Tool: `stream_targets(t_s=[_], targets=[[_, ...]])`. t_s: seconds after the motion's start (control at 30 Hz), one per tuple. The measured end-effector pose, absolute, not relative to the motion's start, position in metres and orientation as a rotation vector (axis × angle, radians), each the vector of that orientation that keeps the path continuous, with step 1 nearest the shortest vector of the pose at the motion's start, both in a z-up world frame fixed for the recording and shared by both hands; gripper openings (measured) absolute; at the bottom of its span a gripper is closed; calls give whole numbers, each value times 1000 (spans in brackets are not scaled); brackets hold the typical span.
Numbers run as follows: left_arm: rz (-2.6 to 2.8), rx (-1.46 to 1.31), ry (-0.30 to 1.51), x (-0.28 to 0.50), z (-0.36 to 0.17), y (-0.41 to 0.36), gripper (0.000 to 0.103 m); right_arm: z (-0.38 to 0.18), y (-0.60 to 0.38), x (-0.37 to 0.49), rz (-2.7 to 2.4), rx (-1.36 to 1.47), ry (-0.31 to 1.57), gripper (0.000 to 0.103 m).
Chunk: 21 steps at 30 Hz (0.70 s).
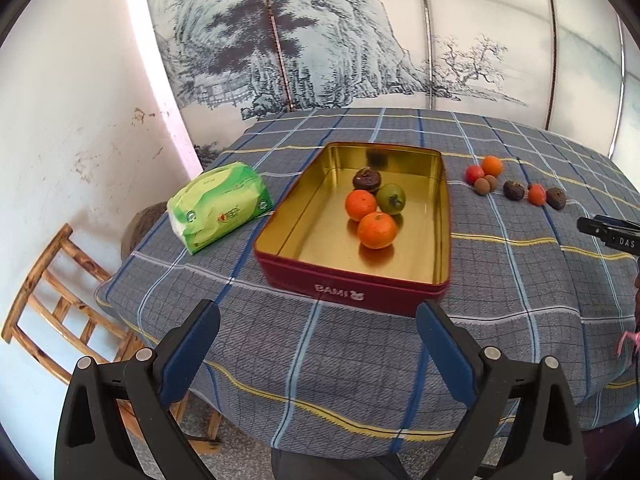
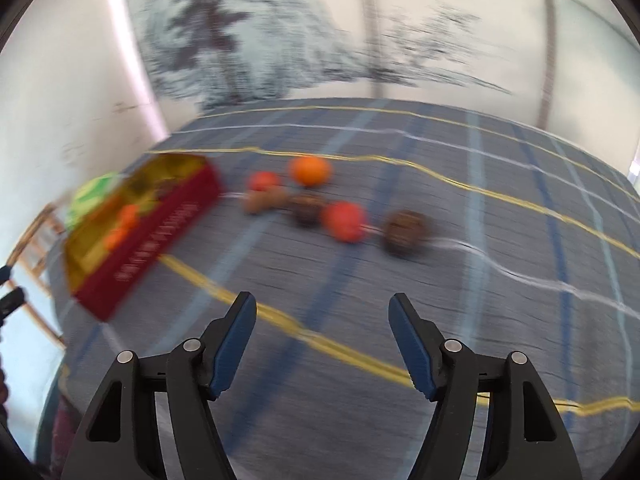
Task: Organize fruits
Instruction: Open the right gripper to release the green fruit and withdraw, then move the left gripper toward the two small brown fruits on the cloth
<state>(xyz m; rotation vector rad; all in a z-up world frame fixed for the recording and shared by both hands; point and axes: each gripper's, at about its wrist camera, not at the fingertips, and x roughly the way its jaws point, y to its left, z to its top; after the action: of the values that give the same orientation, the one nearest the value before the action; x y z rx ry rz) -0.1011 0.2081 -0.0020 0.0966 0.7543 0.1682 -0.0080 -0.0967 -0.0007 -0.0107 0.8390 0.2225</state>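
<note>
A red tin with a gold inside [image 1: 438, 200] stands on the plaid tablecloth. In it lie two oranges [image 1: 377, 230], a green fruit [image 1: 391, 198] and a dark brown fruit [image 1: 367, 179]. Several loose fruits lie to its right: an orange [image 1: 492, 165], red ones [image 1: 536, 194] and brown ones [image 1: 556, 198]. My left gripper [image 1: 318, 314] is open and empty, in front of the tin. My right gripper [image 2: 323, 308] is open and empty, short of the blurred loose fruits [image 2: 345, 221]. The tin [image 2: 160, 224] shows at its left.
A green tissue pack [image 1: 218, 204] lies left of the tin. A wooden chair [image 1: 60, 304] stands by the table's left edge, near a white wall. A painted screen stands behind the table. The right gripper's tip [image 1: 608, 232] shows at the left wrist view's right edge.
</note>
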Motion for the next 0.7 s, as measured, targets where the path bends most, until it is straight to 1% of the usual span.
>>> stream_targets(t_s=[0.17, 0.27, 0.47, 0.53, 0.63, 0.7], targets=[[144, 141, 759, -95, -1, 187, 98, -9, -158, -2, 87, 36, 860, 72], [105, 154, 769, -88, 0, 174, 98, -11, -186, 0, 16, 37, 860, 75], [-8, 174, 788, -72, 2, 140, 98, -19, -219, 4, -43, 59, 861, 77], [-53, 183, 796, -62, 3, 125, 98, -22, -228, 5, -31, 111, 873, 78], [-139, 150, 815, -43, 4, 106, 96, -23, -237, 6, -8, 163, 869, 79], [-182, 129, 823, -29, 5, 95, 91, -23, -239, 5, 0, 182, 868, 81]])
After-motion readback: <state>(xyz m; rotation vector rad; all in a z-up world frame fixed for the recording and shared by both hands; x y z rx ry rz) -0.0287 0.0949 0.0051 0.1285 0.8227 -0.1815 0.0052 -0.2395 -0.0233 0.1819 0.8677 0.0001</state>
